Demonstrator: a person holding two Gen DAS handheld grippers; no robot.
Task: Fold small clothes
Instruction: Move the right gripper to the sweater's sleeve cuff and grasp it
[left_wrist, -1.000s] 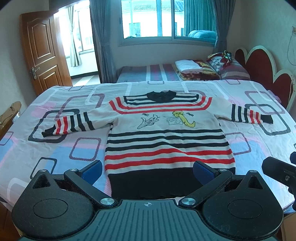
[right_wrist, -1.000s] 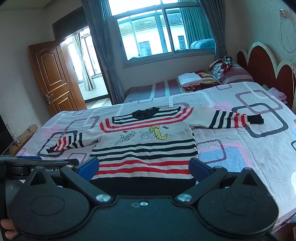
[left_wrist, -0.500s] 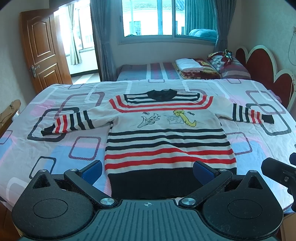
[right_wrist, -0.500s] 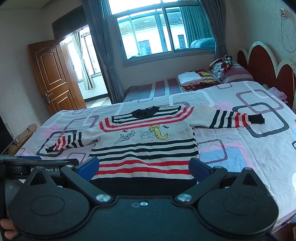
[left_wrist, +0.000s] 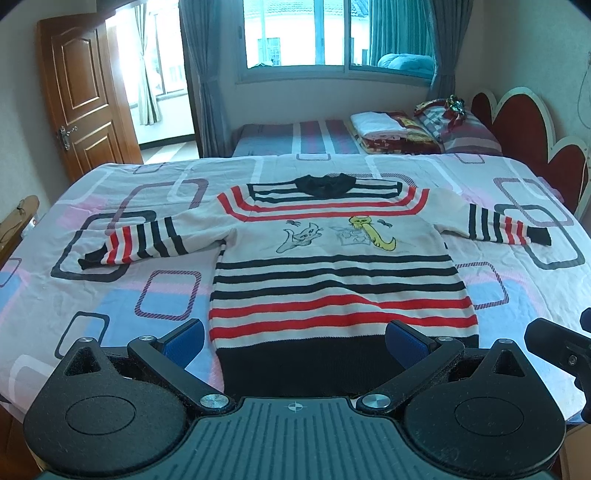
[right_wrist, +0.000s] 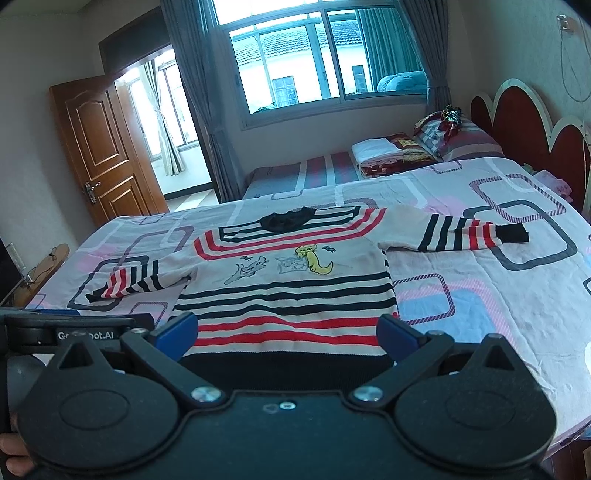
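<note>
A small cream sweater (left_wrist: 332, 273) (right_wrist: 284, 291) with black and red stripes, cartoon animals and a black hem lies flat on the bed, both sleeves spread out sideways. My left gripper (left_wrist: 297, 341) hovers open above the black hem, nothing between its blue pads. My right gripper (right_wrist: 286, 334) is open too, held over the hem from the near edge of the bed. Part of the right gripper (left_wrist: 554, 347) shows at the right edge of the left wrist view, and the left gripper's body (right_wrist: 74, 332) shows at the left of the right wrist view.
The sweater rests on a bed sheet (left_wrist: 110, 295) with a rectangle pattern. A red scalloped headboard (left_wrist: 524, 125) stands on the right. Folded clothes and pillows (left_wrist: 399, 129) lie on a second bed by the window. A wooden door (left_wrist: 85, 96) is open at the left.
Both grippers have crept slightly forward and tilted; the sweater sits a little closer in both views. The sweater itself has not moved and both grippers stay open.
</note>
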